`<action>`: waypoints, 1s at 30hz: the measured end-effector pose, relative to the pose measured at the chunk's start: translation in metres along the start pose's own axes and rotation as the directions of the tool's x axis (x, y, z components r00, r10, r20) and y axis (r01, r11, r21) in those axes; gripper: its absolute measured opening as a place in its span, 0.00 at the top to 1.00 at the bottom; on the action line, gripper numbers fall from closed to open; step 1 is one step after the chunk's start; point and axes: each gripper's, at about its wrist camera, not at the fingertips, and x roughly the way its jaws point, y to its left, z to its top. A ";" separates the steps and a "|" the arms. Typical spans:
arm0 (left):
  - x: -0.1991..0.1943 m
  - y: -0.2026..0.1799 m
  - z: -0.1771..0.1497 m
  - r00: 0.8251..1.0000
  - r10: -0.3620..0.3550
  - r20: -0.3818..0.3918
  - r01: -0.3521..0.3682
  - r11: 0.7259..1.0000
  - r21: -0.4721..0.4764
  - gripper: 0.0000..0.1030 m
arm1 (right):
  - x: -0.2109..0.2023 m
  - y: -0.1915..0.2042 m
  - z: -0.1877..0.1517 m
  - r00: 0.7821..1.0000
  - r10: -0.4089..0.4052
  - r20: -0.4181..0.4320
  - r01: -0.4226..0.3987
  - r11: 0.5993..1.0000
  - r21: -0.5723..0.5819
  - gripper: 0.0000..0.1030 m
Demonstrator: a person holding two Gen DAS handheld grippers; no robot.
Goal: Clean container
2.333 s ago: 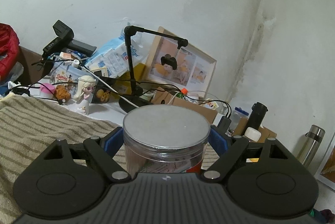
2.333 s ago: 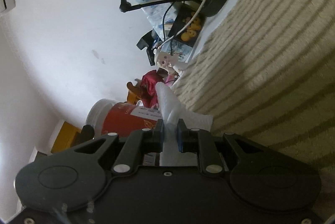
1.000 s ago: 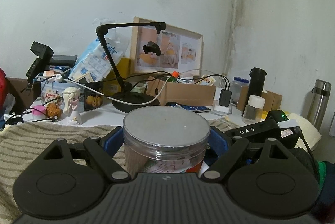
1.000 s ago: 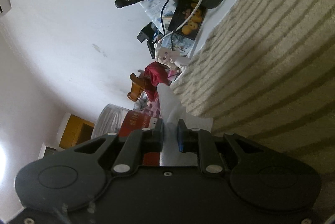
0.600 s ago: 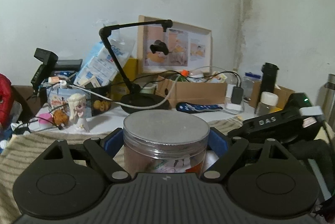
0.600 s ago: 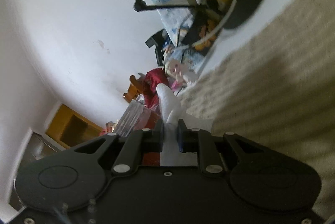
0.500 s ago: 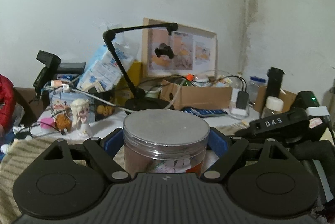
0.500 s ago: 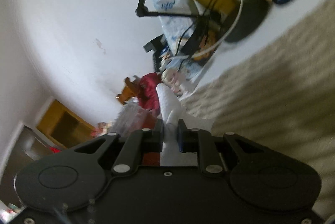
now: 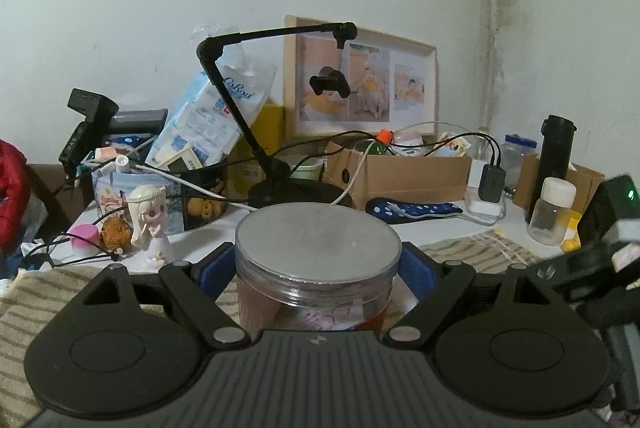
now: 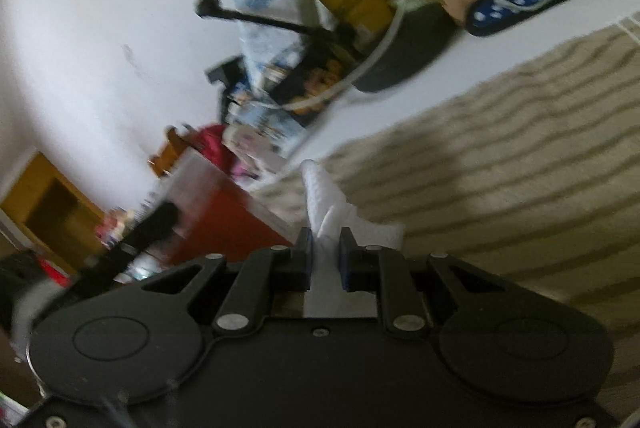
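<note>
Clear plastic jar with a flat grey lid and a red-and-white label sits upright between the blue-padded fingers of the left gripper, which are clamped on its sides just below the lid. It is held above a beige striped towel that covers the near part of a white table.

In the right wrist view, which is blurred and tilted, the right gripper has its fingers pressed together on a crumpled white tissue, whose twisted end sticks out past the fingertips over the striped towel. The same jar shows there as a smeared red shape at the left, near the tissue; whether the two touch cannot be told.

Along the far edge of the table, against the white wall, stand a black desk arm on a round base, a wooden-framed set of photos, an open brown cardboard box and a blue-and-white plastic packet. Near the table's left edge a small pale-haired doll figurine stands beside a pink cap. Toward the right edge are a small clear bottle with a white cap, a tall black flask behind it, and a dark blue dotted pouch lying flat in front of the box. A black device with a green light enters at the right.
</note>
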 end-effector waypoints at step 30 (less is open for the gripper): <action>0.002 0.012 0.002 0.998 -0.034 -0.051 0.026 0.988 -0.150 0.16 | -0.017 -0.006 -0.012 0.995 0.044 0.087 -0.049 0.997 0.058 0.86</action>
